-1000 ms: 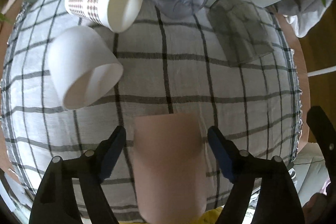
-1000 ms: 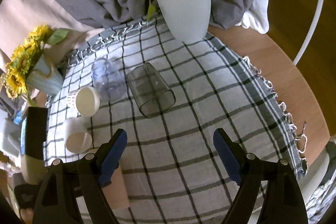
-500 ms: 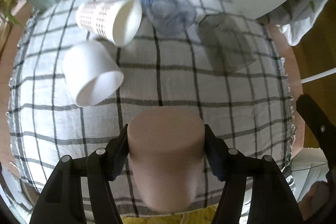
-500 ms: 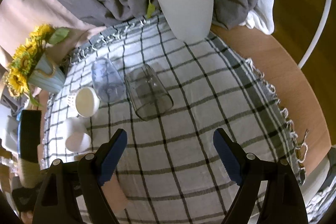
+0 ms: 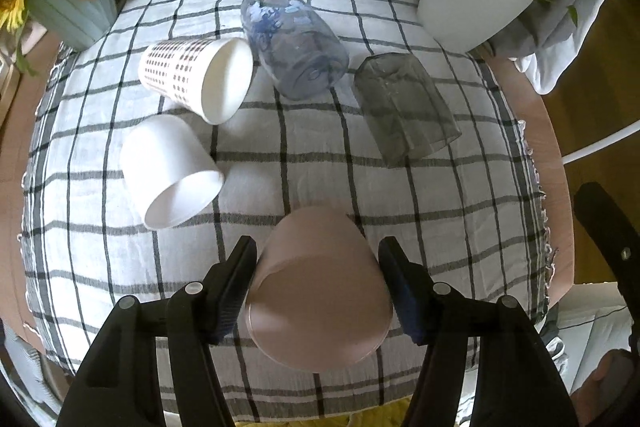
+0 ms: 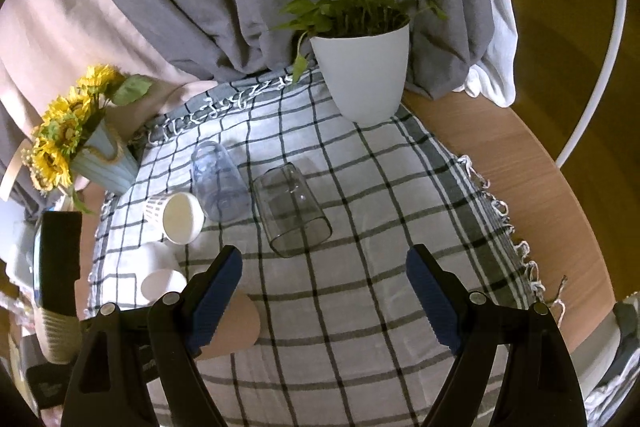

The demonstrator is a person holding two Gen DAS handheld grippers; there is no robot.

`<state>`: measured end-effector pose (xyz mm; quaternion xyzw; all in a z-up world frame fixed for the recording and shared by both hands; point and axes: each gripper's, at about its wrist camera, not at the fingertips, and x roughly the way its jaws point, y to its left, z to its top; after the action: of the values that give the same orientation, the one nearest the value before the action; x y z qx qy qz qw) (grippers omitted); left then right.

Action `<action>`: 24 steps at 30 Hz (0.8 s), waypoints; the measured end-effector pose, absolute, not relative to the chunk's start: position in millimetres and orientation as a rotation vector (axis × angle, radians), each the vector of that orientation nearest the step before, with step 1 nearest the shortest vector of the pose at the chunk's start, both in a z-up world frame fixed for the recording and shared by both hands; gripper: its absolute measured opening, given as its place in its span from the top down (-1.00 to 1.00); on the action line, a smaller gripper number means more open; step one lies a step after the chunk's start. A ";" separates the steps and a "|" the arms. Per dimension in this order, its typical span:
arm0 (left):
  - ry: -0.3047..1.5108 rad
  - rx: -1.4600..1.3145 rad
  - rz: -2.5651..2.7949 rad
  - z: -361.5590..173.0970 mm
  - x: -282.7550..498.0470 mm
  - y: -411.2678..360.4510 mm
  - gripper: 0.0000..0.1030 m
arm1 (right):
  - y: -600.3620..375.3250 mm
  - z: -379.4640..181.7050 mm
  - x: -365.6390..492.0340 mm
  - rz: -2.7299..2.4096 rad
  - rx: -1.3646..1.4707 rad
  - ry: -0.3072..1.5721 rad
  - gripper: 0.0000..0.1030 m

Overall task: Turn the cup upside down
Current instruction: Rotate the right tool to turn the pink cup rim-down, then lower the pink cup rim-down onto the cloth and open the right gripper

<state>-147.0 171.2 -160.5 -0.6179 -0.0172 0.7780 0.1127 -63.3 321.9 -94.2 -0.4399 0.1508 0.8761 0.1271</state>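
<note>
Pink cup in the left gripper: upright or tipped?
Tipped. The pink cup, clamped in the left gripper, leans with its closed base away from the camera.

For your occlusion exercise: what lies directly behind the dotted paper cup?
Behind the dotted paper cup lies checked cloth, then a blue vase. The cloth under the cup is hidden.

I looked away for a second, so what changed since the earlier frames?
The left claw closed on the pink cup and lifted and tilted it off the checked cloth. The right claw stayed open and empty; the four other cups stayed lying on their sides.
</note>
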 end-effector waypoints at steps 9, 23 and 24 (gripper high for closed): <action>0.012 -1.811 2.272 -165.9 -155.8 182.9 -0.21 | 332.9 -97.6 -59.2 2.506 -1.263 0.449 -0.63; 0.134 -1.634 2.438 -130.0 -142.7 180.7 -0.80 | 328.4 -85.0 -47.0 2.485 -1.231 0.417 -0.63; 0.148 -1.593 2.484 -120.2 -136.5 176.3 -0.83 | 327.1 -80.4 -42.9 2.493 -1.216 0.421 -0.63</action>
<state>-136.5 176.3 -120.2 -0.5368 0.0497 0.8371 0.0933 -42.9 327.1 -80.4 -0.4272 0.1481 0.8761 0.1673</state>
